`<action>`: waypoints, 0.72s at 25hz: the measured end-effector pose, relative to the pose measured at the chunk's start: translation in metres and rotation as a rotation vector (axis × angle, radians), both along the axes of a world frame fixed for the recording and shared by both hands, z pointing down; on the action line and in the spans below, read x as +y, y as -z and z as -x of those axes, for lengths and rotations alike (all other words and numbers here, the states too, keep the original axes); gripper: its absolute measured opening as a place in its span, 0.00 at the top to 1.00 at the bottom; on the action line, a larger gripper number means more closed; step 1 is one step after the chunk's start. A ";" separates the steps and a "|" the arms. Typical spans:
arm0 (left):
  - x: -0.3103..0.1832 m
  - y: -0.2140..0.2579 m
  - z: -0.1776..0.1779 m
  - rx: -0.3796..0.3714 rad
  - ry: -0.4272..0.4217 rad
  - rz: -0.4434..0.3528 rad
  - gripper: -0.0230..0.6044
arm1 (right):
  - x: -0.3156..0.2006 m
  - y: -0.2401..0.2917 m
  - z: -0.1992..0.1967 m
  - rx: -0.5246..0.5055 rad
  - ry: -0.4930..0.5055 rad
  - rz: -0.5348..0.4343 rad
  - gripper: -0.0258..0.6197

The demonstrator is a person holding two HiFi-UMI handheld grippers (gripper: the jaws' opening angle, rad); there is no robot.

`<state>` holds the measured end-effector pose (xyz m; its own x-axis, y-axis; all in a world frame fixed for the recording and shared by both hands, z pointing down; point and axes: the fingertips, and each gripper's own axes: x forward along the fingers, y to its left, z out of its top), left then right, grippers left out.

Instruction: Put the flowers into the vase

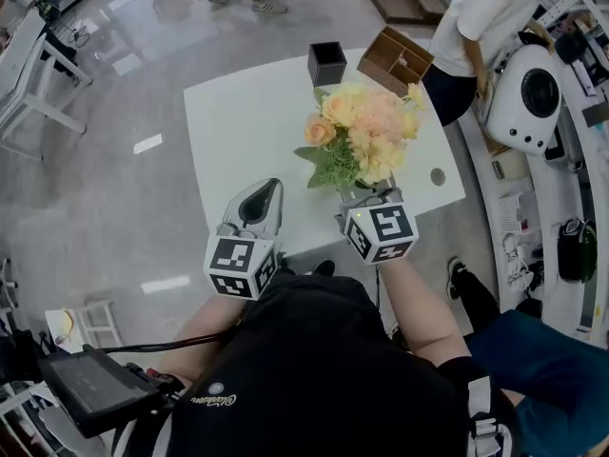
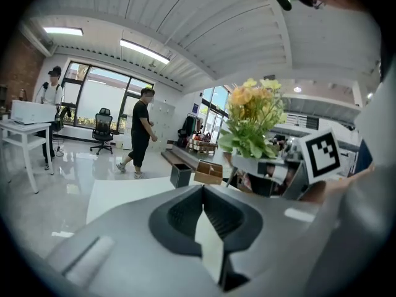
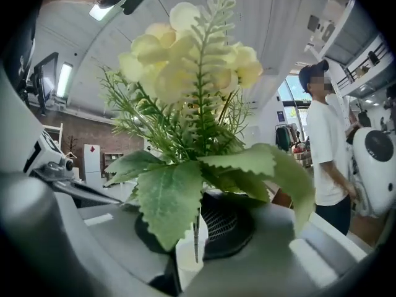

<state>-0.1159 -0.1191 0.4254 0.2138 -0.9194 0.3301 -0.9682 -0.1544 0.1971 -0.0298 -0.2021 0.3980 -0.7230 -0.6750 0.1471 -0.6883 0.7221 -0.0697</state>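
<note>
Tabletop: white; it carried the vase at its far edge.
Left tongs: near side of the vase and to its left, over the near edge; tips together, nothing between them.
Vase: black, square, open-topped and upright; I took it for the vase. Nothing showed inside it.
Flowers: a peach and yellow bunch with green leaves, held upright in the air on the near side of the vase, not yet in it.
Right tongs: below the bunch, clamped on its stem under the leaves.
Box: wooden, just right of the vase.
Step in hand: likely carrying the bunch to the vase.
Doing it well: keep the stem upright, bring its end above the rim, centre it over the opening, then lower before letting go. The leaves hid the stem end, so aim from above. The idle left tongs could steady the vase if it looked likely to tip.
</note>
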 end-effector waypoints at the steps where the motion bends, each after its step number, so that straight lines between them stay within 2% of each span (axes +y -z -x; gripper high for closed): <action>1: 0.000 0.000 0.000 -0.001 -0.001 0.001 0.95 | 0.001 -0.008 0.001 0.009 0.001 0.010 0.90; 11: -0.002 0.000 0.015 0.000 0.013 -0.002 0.95 | -0.001 -0.082 0.014 0.132 0.016 0.130 0.90; 18: -0.002 -0.001 0.017 0.001 0.017 -0.006 0.95 | 0.000 -0.090 0.018 0.218 0.032 0.104 0.89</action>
<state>-0.1329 -0.1210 0.4262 0.1982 -0.9251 0.3239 -0.9705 -0.1388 0.1973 -0.0477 -0.2021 0.4882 -0.6875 -0.6251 0.3695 -0.6719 0.7406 0.0026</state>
